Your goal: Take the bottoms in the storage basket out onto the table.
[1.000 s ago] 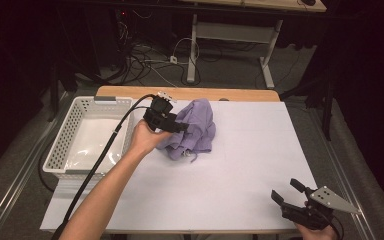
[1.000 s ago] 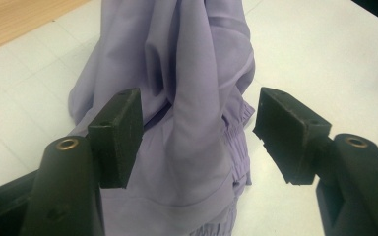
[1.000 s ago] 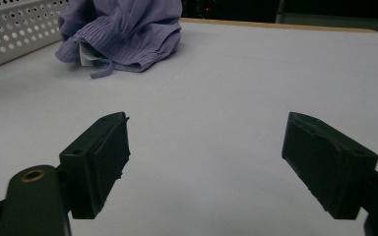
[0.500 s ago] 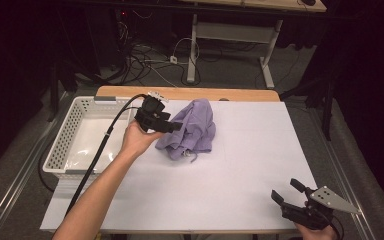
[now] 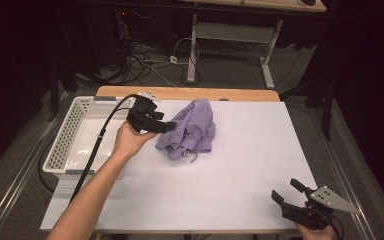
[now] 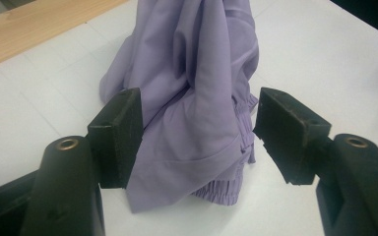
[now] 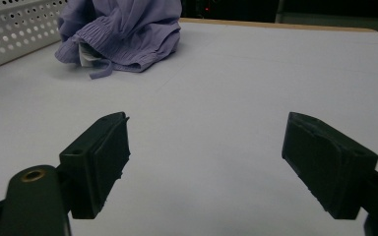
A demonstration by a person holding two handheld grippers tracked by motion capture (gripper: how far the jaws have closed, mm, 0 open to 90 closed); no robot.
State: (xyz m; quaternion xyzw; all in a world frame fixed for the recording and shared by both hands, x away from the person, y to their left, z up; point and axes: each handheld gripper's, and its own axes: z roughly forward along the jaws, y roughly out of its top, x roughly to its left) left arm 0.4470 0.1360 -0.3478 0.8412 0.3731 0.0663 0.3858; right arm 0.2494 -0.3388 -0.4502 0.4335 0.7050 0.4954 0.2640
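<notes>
From above, we see the left forearm reaching in from the bottom edge, up and forward across the white table (image 5: 230, 200), the hand (image 5: 126, 141) wrapped around the left gripper (image 5: 166, 128) with its cable trailing back along the arm. The gripper points to the right, its tips at the left edge of a purple cloth (image 5: 190, 130); from here we cannot quite tell whether they touch it. The cloth lies crumpled in a heap near the table's far middle, just to the right of a white perforated basket (image 5: 65, 145) that sits at the table's left side. The right gripper (image 5: 287, 192) is low at the near right corner, well apart from the cloth, its jaws spread and a grey plate on top.

In the left gripper view, we look along the left gripper (image 6: 197, 123), whose jaws stand wide apart with the cloth (image 6: 192, 98) between them. The fabric rises in soft folds, with a gathered, elasticated hem at its near lower edge. The left pad (image 6: 120, 132) looks to be right against the cloth; the right pad is clear of it.

In the right gripper view, the right gripper (image 7: 204, 152) hangs over bare table with its jaws spread, holding nothing. Far off at upper left lies the cloth (image 7: 123, 29), showing a ruffled hem, a loose drawstring and a white label, with the basket (image 7: 15, 29) just beside it.
</notes>
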